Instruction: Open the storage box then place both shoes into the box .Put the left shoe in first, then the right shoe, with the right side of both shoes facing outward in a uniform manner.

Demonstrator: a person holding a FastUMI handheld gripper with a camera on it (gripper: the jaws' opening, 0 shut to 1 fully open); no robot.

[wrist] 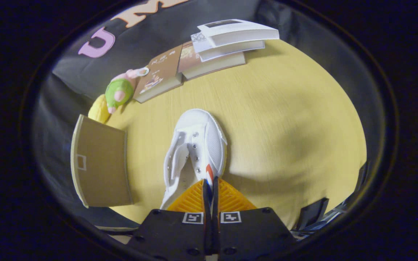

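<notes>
We find the gripper point(209, 188) closed tight on the white shoe's point(197, 145) collar edge; the shoe extends ahead of it, the cardboard box point(100, 163) left of the shoe

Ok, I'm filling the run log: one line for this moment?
gripper: shut on white shoe | shoe: pinched at its side wall | cardboard box: beside shoe

The sneaker point(198, 145) was white with a red-and-blue side mark, the tabletop point(285, 119) yellow wood-grain, the box flap point(102, 166) plain brown, the plush toy point(120, 90) green and pink.
</notes>
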